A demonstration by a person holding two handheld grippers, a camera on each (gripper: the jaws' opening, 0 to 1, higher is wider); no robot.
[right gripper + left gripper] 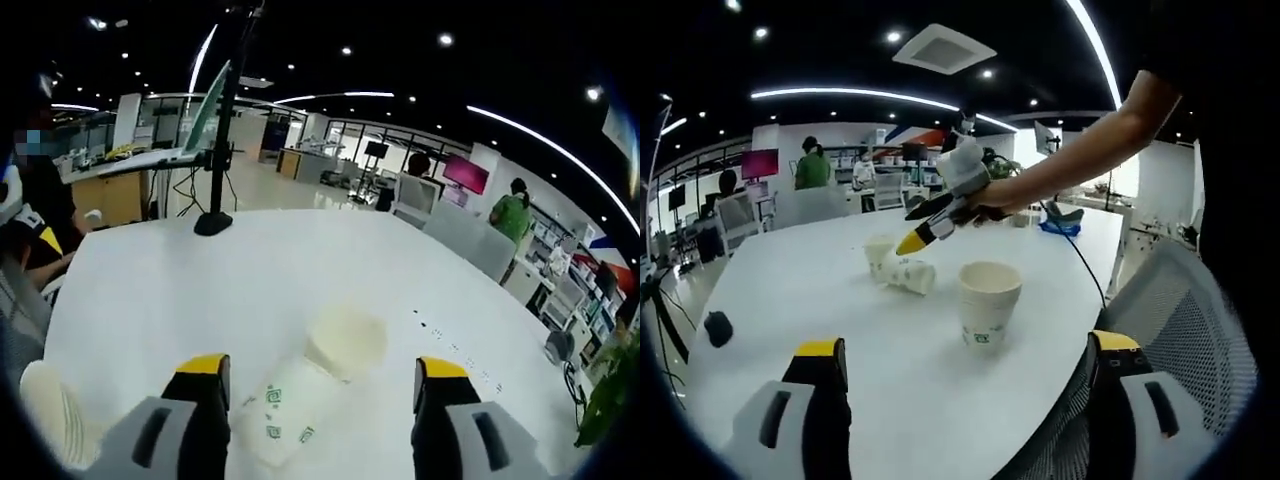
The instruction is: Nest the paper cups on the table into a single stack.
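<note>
On the white round table (790, 290), a larger upright paper cup (988, 300) stands nearest. Behind it a cup lies on its side (910, 276) against a small upright cup (878, 249). My left gripper (967, 345) is open, low at the table's near edge, short of the nearest cup. A hand holds my right gripper (915, 240) just above the two far cups. In the right gripper view, my right gripper (322, 368) is open over the tipped cup (285, 415), with the upright cup (345, 340) beyond it. The larger cup (50, 410) is at the lower left.
A black mouse-like object (718, 327) lies on the table's left side. A grey mesh chair (1185, 330) stands at the right edge. A black stand (213, 222) rises from the far side of the table. Chairs, desks and people fill the office behind.
</note>
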